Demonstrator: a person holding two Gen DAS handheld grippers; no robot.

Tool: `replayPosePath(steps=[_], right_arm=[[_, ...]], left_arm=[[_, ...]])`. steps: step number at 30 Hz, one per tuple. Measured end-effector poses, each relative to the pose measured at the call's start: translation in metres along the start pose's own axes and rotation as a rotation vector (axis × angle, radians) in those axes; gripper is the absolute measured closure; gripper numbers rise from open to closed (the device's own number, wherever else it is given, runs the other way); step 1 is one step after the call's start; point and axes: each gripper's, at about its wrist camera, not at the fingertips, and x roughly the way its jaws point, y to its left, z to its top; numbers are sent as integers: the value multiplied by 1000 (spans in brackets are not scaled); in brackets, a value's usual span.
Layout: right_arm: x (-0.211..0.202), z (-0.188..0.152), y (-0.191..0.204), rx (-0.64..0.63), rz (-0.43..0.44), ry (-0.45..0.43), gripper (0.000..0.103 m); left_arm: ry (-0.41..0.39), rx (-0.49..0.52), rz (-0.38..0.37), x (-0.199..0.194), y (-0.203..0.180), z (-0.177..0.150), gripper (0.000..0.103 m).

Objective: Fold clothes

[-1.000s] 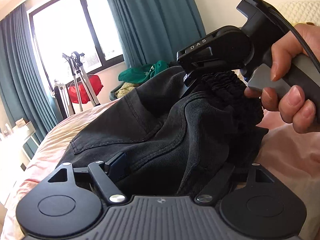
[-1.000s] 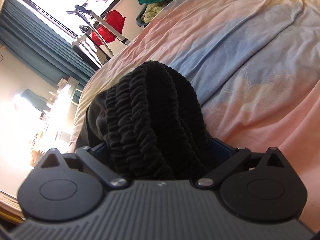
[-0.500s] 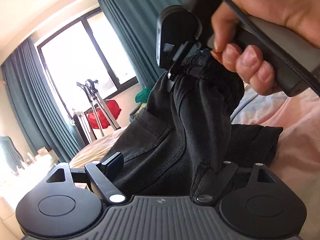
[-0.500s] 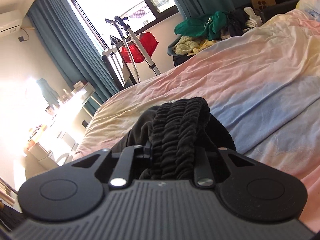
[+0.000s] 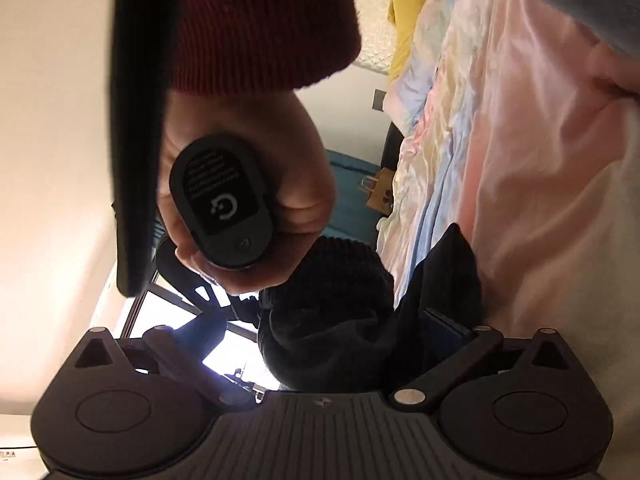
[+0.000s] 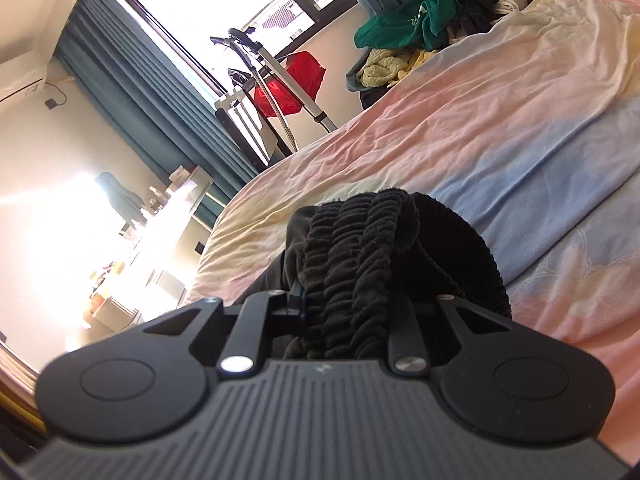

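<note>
Two tools work on one dark garment above a bed (image 6: 500, 128) spread with a crumpled pastel sheet of pink, blue and pale yellow. The right tool (image 6: 344, 300) is clenched on the black gathered elastic waistband (image 6: 360, 248) of the charcoal trousers (image 5: 332, 320); its two black fingers stand close together with the ribbed folds squeezed between them, and the rest of the cloth bulges out past the tips and droops toward the sheet. In the left wrist view the picture is rolled on its side, so the bed runs up the right edge. There the left tool (image 5: 320, 340) has its jaws opening wide: dark cloth still sits between the spread fingers, and a peak of it lies against the blue pad (image 5: 444, 332) on the right, while the pad on the left stands clear against the bright window. Just ahead of it a hand (image 5: 248, 184) in a dark red ribbed sleeve (image 5: 260, 20) grips the black oval butt end of the right tool's handle (image 5: 222, 200). In the right wrist view, beyond the bed, stand teal curtains (image 6: 132, 92) beside a bright window (image 6: 208, 0), a garment steamer on a stand with something red (image 6: 292, 84) hung by it, and a heap of green and cream clothes (image 6: 412, 32).
</note>
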Motion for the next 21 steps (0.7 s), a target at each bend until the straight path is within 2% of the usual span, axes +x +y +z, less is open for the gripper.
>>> replayPosePath(steps=[2,5,8,12,13,16,17,19,20,21], right_arm=[[-1,-1,3,-31,-15,-3,81],[-2,-1,0,-43,-18,-15,81],[-7,8,0,-79,-33,-59,83],[-13,21,-18,-80,-92,-95,83],[-10,24,-30,-43,-110,-83,83],[1,22,-57,46,-147,-6,81],[4,19,-62,64,-155,13,79],[6,16,-70,82,-168,46,63],[5,15,-71,86,-173,62,59],[3,14,-72,100,-186,80,49]], left_arm=[[22,-83,-52,0,10,-1,0],[56,-177,-75,3,30,-6,0],[102,-332,-120,2,65,-15,0],[169,-571,-158,-10,120,-35,0],[196,-654,-166,-22,134,-37,0],[292,-883,-165,-18,176,-73,0],[325,-949,-163,-15,187,-86,0],[392,-1077,-167,-8,206,-113,0],[431,-1156,-178,-4,216,-129,0],[471,-1234,-190,-1,224,-145,0]])
